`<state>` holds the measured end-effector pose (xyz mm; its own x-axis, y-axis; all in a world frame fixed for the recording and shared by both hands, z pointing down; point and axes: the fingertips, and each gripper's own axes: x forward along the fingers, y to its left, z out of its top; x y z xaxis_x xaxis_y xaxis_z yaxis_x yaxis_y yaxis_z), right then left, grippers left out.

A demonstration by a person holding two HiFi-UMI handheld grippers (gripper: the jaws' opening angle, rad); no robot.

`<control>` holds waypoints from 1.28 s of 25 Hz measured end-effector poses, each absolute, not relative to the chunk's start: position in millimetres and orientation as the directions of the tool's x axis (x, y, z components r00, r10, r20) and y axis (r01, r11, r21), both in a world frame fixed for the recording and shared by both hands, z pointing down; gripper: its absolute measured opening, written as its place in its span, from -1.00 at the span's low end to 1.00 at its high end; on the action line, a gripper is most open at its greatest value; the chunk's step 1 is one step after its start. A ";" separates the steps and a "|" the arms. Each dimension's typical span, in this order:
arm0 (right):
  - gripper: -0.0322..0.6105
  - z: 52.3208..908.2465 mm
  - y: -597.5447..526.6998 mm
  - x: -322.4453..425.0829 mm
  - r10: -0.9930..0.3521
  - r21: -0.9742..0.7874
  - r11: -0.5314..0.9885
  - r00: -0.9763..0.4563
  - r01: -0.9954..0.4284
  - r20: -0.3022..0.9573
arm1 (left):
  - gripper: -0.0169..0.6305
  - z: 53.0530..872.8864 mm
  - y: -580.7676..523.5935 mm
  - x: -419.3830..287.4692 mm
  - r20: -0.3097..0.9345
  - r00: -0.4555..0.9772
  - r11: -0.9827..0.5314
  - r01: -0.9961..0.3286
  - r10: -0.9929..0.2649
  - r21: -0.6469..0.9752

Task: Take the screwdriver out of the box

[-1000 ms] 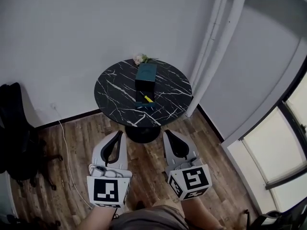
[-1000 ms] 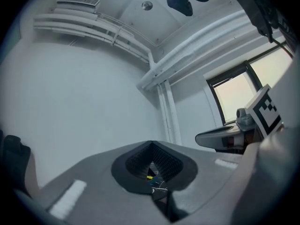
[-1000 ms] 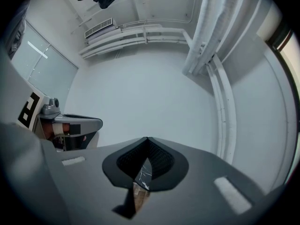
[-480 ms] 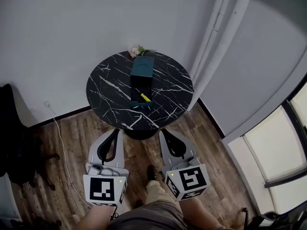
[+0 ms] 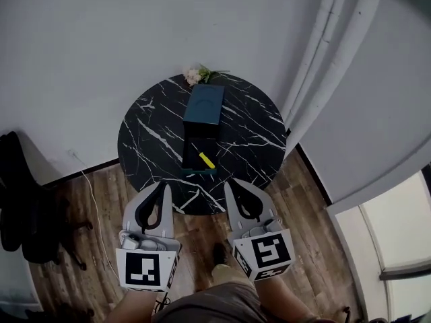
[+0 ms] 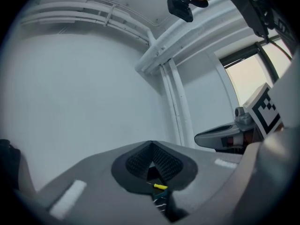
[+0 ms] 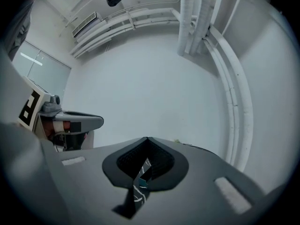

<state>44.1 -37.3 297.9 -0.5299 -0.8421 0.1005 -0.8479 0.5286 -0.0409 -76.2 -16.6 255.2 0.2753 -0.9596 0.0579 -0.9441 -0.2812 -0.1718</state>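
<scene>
Both grippers have come up to the near rim of the round black marble table (image 5: 145, 147), which lay well ahead of them a second ago; the table also sits larger in the head view. At the far left a black chair (image 5: 20, 200) stands on the wood floor, with a white cable (image 5: 86, 180) trailing along the boards beside it. The left gripper (image 5: 163, 187) points level at the table edge, its jaws closed tip to tip with nothing between them. On the table a dark teal box (image 5: 204, 105) lies lengthwise with its near end open, and the yellow screwdriver (image 5: 207, 160) rests inside that open end, untouched and apart from both grippers. A small sprig of flowers (image 5: 196, 76) lies at the table's far rim, just behind the box. The right gripper (image 5: 227, 184) is level with the left one, its jaws likewise pressed together and empty. White pipes (image 5: 323, 59) run up the wall to the right.
</scene>
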 end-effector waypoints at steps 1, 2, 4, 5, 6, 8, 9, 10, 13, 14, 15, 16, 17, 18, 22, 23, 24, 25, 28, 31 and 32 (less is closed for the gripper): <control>-0.83 297.7 -48.5 45.0 -0.837 -0.042 0.537 -0.539 -0.842 0.100 | -0.95 254.0 -27.2 -73.8 0.059 0.269 -0.275 -0.945 -0.961 -0.176; -0.83 297.6 -58.8 45.2 -0.830 -0.045 0.547 -0.548 -0.836 0.101 | -0.95 253.0 -37.1 -72.2 0.061 0.260 -0.267 -0.947 -0.964 -0.181; -0.83 298.0 -76.8 44.3 -0.816 -0.050 0.567 -0.569 -0.822 0.104 | -0.95 250.5 -54.4 -69.7 0.063 0.244 -0.251 -0.949 -0.968 -0.188; -0.83 297.8 -84.7 43.8 -0.809 -0.049 0.577 -0.579 -0.815 0.106 | -0.95 248.8 -61.9 -68.5 0.061 0.237 -0.244 -0.951 -0.970 -0.191; -0.83 297.2 -92.3 43.5 -0.802 -0.047 0.586 -0.587 -0.809 0.108 | -0.95 247.0 -68.8 -67.3 0.058 0.231 -0.238 -0.952 -0.971 -0.193; -0.83 295.2 -106.6 43.0 -0.793 -0.038 0.600 -0.600 -0.799 0.109 | -0.95 244.3 -81.3 -65.9 0.053 0.220 -0.226 -0.955 -0.974 -0.195; -0.83 294.1 -113.3 42.7 -0.789 -0.034 0.606 -0.605 -0.795 0.109 | -0.95 243.3 -86.9 -65.7 0.051 0.214 -0.220 -0.956 -0.975 -0.195; -0.83 293.1 -119.6 42.3 -0.785 -0.030 0.611 -0.610 -0.791 0.108 | -0.95 242.4 -92.3 -65.9 0.048 0.209 -0.214 -0.957 -0.977 -0.195; -0.83 292.2 -137.4 38.5 -0.772 -0.023 0.628 -0.626 -0.778 0.110 | -0.95 240.2 -107.1 -68.4 0.041 0.193 -0.197 -0.961 -0.980 -0.195; -0.83 292.5 -142.6 36.3 -0.767 -0.022 0.633 -0.631 -0.774 0.113 | -0.95 240.0 -111.2 -70.0 0.042 0.187 -0.192 -0.962 -0.981 -0.196; -0.83 293.1 -147.4 33.7 -0.763 -0.022 0.638 -0.636 -0.770 0.118 | -0.95 240.1 -115.2 -72.2 0.045 0.181 -0.187 -0.963 -0.982 -0.195; -0.83 293.9 -152.0 30.4 -0.757 -0.021 0.644 -0.641 -0.765 0.124 | -0.95 240.4 -119.5 -75.2 0.048 0.175 -0.181 -0.965 -0.983 -0.192; -0.83 295.1 -156.5 26.7 -0.752 -0.020 0.650 -0.646 -0.760 0.131 | -0.95 241.0 -124.1 -78.7 0.050 0.168 -0.175 -0.967 -0.984 -0.188; -0.82 296.7 -161.1 22.6 -0.746 -0.017 0.655 -0.651 -0.755 0.139 | -0.95 241.9 -129.1 -82.5 0.053 0.162 -0.169 -0.968 -0.985 -0.183; -0.82 310.3 -181.3 9.0 -0.734 -0.019 0.664 -0.657 -0.747 0.172 | -0.95 252.9 -149.7 -95.2 0.072 0.154 -0.164 -0.973 -0.985 -0.164; -0.82 314.9 -186.4 6.4 -0.732 -0.023 0.664 -0.656 -0.747 0.182 | -0.95 257.0 -154.7 -97.8 0.080 0.154 -0.165 -0.973 -0.985 -0.159; -0.82 319.6 -190.9 3.7 -0.730 -0.026 0.664 -0.655 -0.747 0.194 | -0.95 261.0 -159.6 -100.4 0.087 0.154 -0.166 -0.974 -0.984 -0.153; -0.81 324.2 -194.8 0.7 -0.727 -0.028 0.665 -0.655 -0.747 0.205 | -0.95 264.5 -164.4 -103.2 0.094 0.154 -0.166 -0.975 -0.984 -0.145; -0.81 339.1 -205.7 -9.9 -0.717 -0.027 0.668 -0.653 -0.744 0.245 | -0.95 272.9 -177.6 -111.9 0.105 0.158 -0.169 -0.979 -0.982 -0.114; -0.80 357.5 -214.6 -19.9 -0.708 -0.028 0.666 -0.643 -0.746 0.292 | -0.95 283.8 -188.1 -121.8 0.127 0.164 -0.177 -0.980 -0.978 -0.096; -0.80 364.0 -217.1 -23.2 -0.705 -0.029 0.664 -0.639 -0.747 0.308 | -0.95 287.9 -191.5 -125.8 0.137 0.165 -0.178 -0.980 -0.977 -0.089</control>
